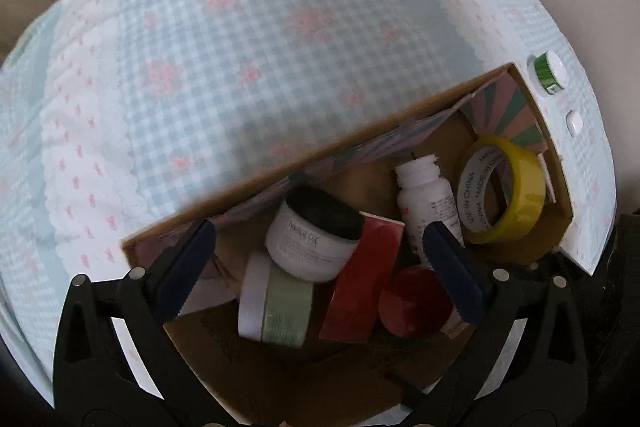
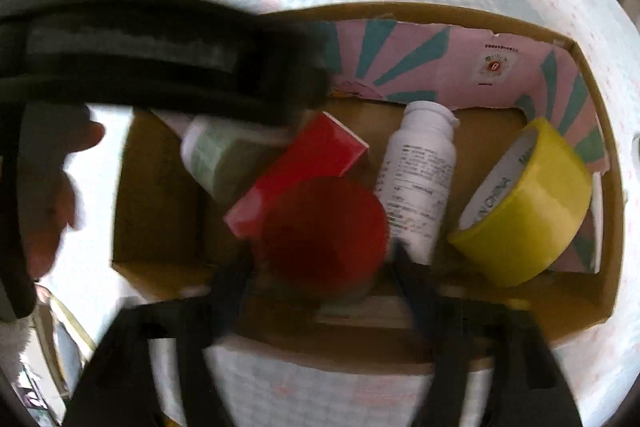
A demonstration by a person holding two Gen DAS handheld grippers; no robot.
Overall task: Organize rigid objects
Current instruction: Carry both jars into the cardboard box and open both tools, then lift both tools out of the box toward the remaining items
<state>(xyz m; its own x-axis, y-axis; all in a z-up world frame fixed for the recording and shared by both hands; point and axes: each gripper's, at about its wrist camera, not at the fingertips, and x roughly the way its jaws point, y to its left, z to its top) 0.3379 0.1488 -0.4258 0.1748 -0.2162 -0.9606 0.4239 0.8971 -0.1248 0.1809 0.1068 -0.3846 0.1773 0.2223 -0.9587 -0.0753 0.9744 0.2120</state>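
Note:
A cardboard box stands on the checked table and holds a white cream jar, a pale green jar, a red box, a white bottle and a yellow tape roll. My left gripper hangs open over the box, empty. My right gripper is shut on a red-lidded jar at the box's near wall.
A green-banded white container and a small white object lie on the checked cloth beyond the box. The left gripper's body and a hand fill the left of the right wrist view.

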